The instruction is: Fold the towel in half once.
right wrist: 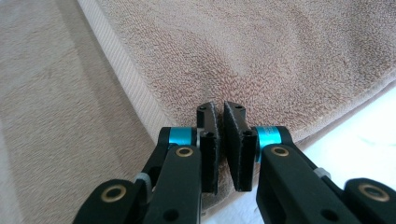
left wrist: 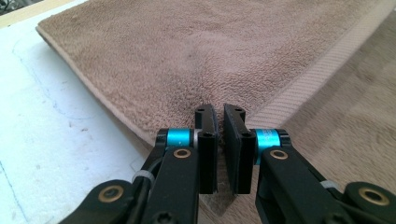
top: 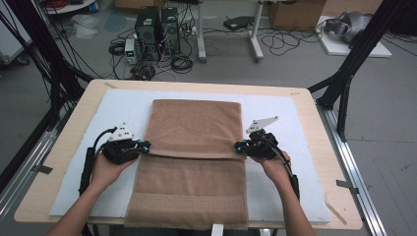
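A brown towel (top: 192, 162) lies lengthwise down the middle of a white pad (top: 275, 105) that covers most of the table (top: 314, 128), with its near end reaching the table's near edge. The far part of the towel is folded back over itself, so a doubled layer covers the far half and its hemmed edge runs left to right across the towel about midway. The left gripper (top: 143, 146) sits at the left end of that folded edge, the right gripper (top: 239, 146) at the right end, each held in a hand, (top: 105, 169) on the left and (top: 276, 167) on the right. In the left gripper view the left gripper (left wrist: 218, 122) has its jaws drawn in to a narrow slit, pinching the corner of the upper layer, with the ribbed hem (left wrist: 299, 84) running off to the right and the pad on the left. In the right gripper view the right gripper (right wrist: 218, 120) is likewise nearly closed, nipping the other corner of the upper layer, its hem (right wrist: 123, 65) to the left and the pad at the lower right. Both pinched corners lie low, on or just above the layer below
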Tool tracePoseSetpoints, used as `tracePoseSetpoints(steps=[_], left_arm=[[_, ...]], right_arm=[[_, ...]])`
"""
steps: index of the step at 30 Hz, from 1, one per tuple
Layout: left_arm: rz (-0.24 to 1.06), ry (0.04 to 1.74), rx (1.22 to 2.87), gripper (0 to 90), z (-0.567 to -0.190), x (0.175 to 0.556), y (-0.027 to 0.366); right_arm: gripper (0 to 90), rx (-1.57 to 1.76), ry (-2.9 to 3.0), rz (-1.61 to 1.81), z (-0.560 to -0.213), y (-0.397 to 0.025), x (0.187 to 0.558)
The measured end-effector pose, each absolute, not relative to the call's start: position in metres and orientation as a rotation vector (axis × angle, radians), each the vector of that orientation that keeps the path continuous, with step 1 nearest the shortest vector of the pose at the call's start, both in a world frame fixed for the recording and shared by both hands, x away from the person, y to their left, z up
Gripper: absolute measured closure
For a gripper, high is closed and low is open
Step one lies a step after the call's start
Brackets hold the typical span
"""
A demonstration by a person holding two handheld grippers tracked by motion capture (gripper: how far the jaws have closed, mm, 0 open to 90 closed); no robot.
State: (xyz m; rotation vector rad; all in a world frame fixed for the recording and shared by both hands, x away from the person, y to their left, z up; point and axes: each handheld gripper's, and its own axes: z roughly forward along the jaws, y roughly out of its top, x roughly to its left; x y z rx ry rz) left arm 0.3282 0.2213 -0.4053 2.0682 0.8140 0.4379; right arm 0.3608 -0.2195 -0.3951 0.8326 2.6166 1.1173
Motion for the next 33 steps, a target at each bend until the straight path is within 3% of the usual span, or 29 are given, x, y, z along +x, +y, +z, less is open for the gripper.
tracePoseSetpoints(steps=[33], left_arm=[[0.4, 0.786, 2.061, 84.0, -0.418, 0.275, 0.226]], right_arm=[[84.3, 0.728, 2.663, 1.177, -0.402, -0.224, 0.309]])
